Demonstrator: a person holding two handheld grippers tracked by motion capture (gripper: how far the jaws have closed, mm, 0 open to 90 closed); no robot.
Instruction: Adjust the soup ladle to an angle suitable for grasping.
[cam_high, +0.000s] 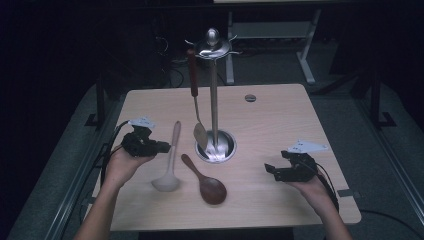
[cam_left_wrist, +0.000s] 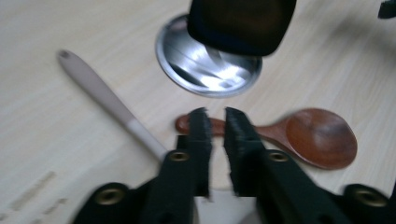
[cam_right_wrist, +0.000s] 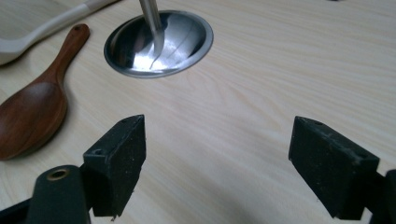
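- No readable brand or writing on any utensil, stand or gripper.
- Left gripper (cam_left_wrist: 215, 116) sits over the pale ladle (cam_high: 170, 160), jaws drawn nearly together with a thin gap; whether they pinch its handle, I cannot tell (the handle runs under them).
- Brown wooden spoon (cam_left_wrist: 308, 137) lies just past those jaw tips.
- Right gripper (cam_right_wrist: 217, 163) is spread wide over bare table (cam_right_wrist: 280, 70), holding nothing.
- Steel stand (cam_high: 214, 100) rises mid-table, a spatula (cam_high: 196, 100) hanging from it.
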